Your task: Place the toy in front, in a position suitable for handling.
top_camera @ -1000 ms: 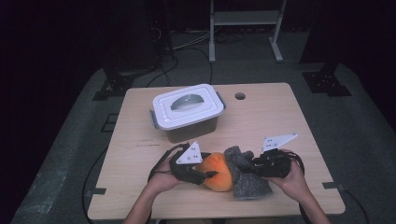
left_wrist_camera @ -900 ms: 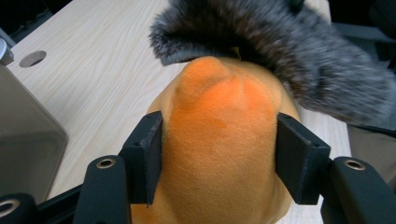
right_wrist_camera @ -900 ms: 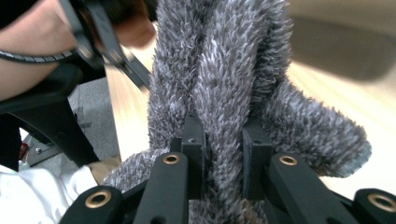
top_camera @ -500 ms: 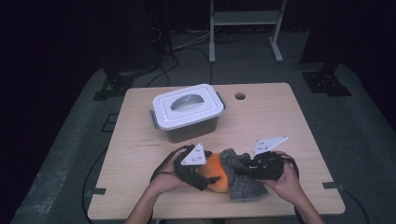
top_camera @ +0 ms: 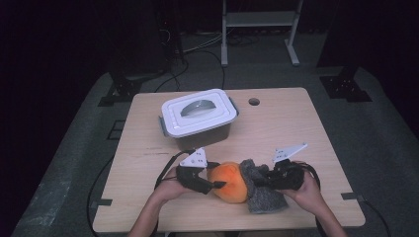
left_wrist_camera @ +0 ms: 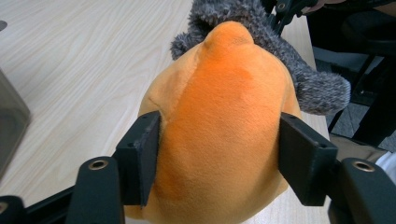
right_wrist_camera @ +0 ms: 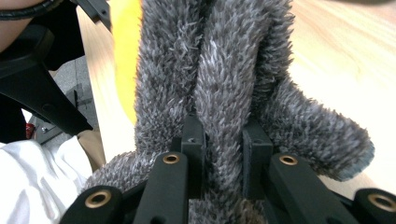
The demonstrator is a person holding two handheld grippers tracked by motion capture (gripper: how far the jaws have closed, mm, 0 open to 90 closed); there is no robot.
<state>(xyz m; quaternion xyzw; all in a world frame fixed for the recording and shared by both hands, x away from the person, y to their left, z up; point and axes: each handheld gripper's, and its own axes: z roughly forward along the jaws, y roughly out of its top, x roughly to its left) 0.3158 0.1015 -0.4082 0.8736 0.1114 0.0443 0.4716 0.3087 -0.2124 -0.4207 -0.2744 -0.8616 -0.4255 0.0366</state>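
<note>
— At six o'clock on the worktop (top_camera: 306, 128): how far along?
— Left claw (top_camera: 221, 184) has just been closing, now pinching the orange plush (top_camera: 230, 181); right claw (top_camera: 259, 181) clamps its grey fur (top_camera: 264, 197) — lidded box (top_camera: 197, 117) unopened at twelve.

At lower centre of the frame, the left gripper (top_camera: 220, 183) and right gripper (top_camera: 257, 180) flank the orange plush (top_camera: 230, 180) with its grey furry wrap (top_camera: 264, 197) on the wooden table (top_camera: 306, 143) — lidded white container (top_camera: 197, 118) above, well apart.
</note>
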